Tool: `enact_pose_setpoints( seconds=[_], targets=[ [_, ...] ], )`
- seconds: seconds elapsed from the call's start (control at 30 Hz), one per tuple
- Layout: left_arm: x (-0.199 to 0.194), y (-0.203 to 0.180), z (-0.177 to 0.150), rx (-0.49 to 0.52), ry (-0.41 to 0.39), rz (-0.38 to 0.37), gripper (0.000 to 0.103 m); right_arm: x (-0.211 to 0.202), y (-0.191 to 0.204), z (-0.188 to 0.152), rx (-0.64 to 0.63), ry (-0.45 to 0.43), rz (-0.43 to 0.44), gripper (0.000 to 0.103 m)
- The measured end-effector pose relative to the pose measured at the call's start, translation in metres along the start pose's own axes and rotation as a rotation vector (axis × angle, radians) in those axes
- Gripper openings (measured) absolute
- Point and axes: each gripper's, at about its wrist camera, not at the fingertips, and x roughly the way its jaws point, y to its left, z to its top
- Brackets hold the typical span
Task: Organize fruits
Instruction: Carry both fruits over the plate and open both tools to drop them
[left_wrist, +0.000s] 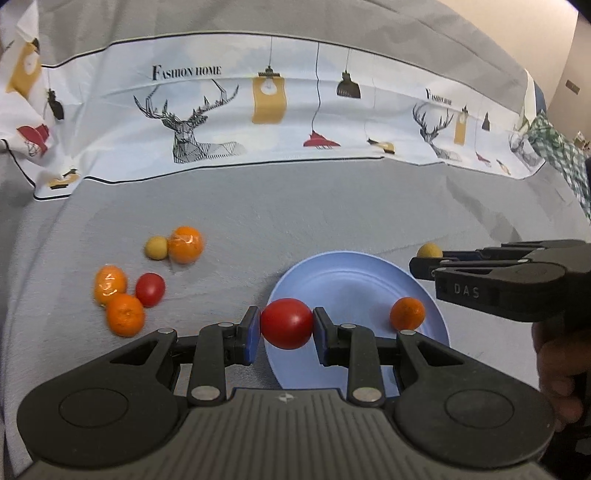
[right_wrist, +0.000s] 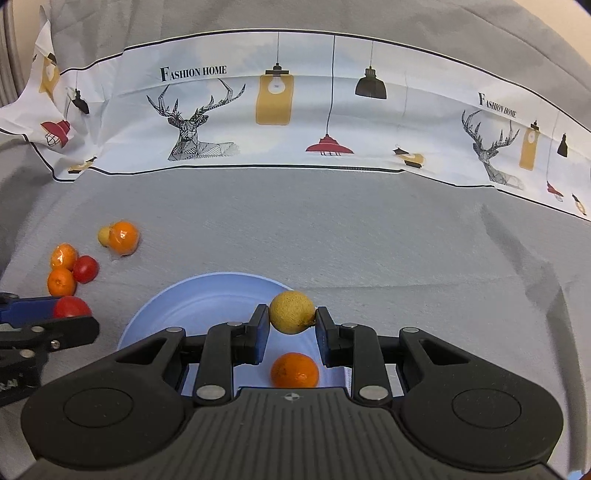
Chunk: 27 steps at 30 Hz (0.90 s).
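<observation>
The round red tomato (left_wrist: 286, 323) has smooth, glossy skin, as does the smaller red tomato (left_wrist: 150, 289) at nine o'clock from it, while the round yellow fruit (right_wrist: 292, 312) has a dull, finely pitted rind. The pale blue round plate (left_wrist: 351, 273) looks like smooth, satin plastic, and the grey cloth cover (left_wrist: 295, 229) under it is matt and finely ribbed. At twelve o'clock the white printed fabric sheet (right_wrist: 295, 110) is smooth and creased; two orange mandarins (left_wrist: 110, 285) carry shiny clear film.
</observation>
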Motion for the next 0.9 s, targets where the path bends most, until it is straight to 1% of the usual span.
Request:
enact_pose_setpoints(
  seconds=[0.2,0.5,0.6,0.7,0.9],
  targets=[
    [0.012,-0.004,-0.001,0.010,0.021,-0.016,0.033,0.005,-0.007,0.001,0.034,0.000,0.022,0.028],
    [0.023,-0.023,-0.007,0.070,0.064,-0.058,0.033,0.011,-0.008,-0.001,0.042,0.015,0.049,0.028],
    [0.028,-0.030,-0.011,0.105,0.083,-0.051,0.033,0.012,-0.006,-0.002,0.038,0.020,0.053,0.028],
    [0.033,-0.033,-0.013,0.120,0.103,-0.042,0.033,0.013,-0.004,-0.002,0.034,0.023,0.054,0.028],
    [0.037,-0.036,-0.013,0.131,0.104,-0.045,0.033,0.016,-0.002,-0.002,0.022,0.032,0.056,0.028]
  ],
)
